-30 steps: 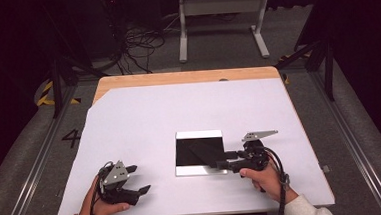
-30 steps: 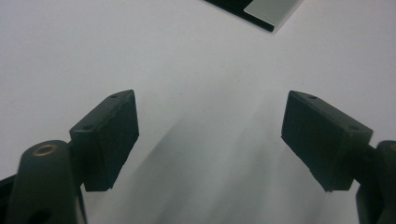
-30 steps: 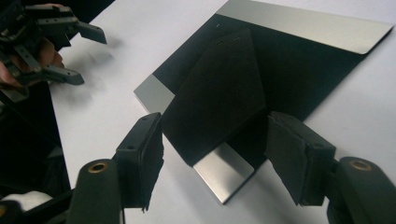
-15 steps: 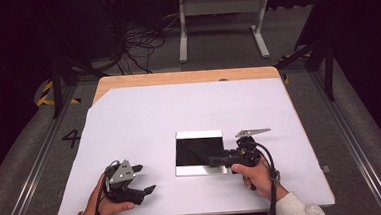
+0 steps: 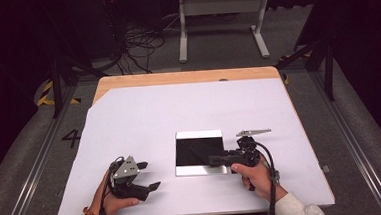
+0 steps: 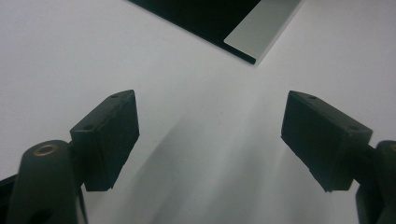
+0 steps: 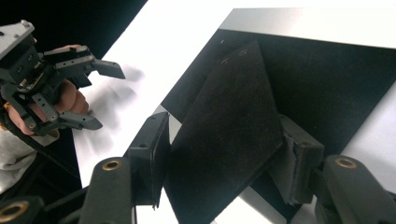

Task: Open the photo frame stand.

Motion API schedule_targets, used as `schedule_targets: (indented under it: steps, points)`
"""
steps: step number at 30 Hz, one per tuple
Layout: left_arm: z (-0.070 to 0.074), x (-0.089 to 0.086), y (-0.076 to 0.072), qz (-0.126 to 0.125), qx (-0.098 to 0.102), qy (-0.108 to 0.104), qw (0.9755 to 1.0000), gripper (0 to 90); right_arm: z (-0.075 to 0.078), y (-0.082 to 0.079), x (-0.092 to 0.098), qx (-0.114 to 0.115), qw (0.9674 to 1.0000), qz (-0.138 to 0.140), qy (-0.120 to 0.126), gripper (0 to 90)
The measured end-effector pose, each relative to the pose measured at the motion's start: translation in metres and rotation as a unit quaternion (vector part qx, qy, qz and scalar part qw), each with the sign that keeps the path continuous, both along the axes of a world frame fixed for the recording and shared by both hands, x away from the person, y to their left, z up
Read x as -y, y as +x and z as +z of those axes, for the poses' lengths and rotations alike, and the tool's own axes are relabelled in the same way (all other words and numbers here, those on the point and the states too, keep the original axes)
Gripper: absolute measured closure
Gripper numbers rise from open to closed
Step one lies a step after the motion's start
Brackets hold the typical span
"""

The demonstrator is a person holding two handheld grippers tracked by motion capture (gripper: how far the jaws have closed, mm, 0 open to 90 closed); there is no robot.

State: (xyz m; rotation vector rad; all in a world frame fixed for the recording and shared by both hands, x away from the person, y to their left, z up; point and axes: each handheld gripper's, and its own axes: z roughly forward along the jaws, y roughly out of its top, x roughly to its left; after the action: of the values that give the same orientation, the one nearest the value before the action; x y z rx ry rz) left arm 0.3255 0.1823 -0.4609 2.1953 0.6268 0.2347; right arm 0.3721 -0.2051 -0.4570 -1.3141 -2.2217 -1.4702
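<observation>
On the white table cover (image 5: 189, 112) a black panel with silver bands (image 5: 199, 152) lies flat, a little toward 5 o'clock from the middle of the table. In the right gripper view, the right gripper (image 7: 224, 163) has a thin dark sheet (image 7: 229, 135) between its two jaws; the sheet stands tilted above the panel, and the jaws have just been closing around it. Both pads seem to touch the edges of the sheet, so it looks pinched, but the grip is only on a narrow part near its lower corner. In the high view this gripper (image 5: 217, 160) sits at the 4 o'clock edge of the panel. The left gripper (image 5: 150, 176) rests at about 7 o'clock of the panel, well apart from it, with its jaws spread and nothing between them; its own view shows bare cover and a corner of the panel (image 6: 252, 28). The risk from here is probably that the sheet slips or turns in the jaws, because it is thin, stiff and held near one edge. If the hand lifts too fast, the sheet may drop back on the panel or push it across the cover.
</observation>
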Motion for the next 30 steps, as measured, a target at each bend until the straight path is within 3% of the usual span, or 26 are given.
schedule_targets:
  steps: [10,17,30]
  points:
    - [0.000,-0.001,-0.001,0.001,-0.002,-0.002,1.0000,19.2,-0.004,0.003,0.003,-0.010,0.9999,0.003,0.012,50.9]
    - [0.002,0.000,0.002,0.007,-0.008,-0.023,0.9997,19.3,-0.003,0.002,0.004,-0.004,0.9999,0.007,0.013,53.3]
    - [0.006,0.033,0.021,-0.021,-0.019,-0.030,0.9991,19.2,-0.002,-0.002,0.004,0.009,0.9999,0.010,0.005,53.7]
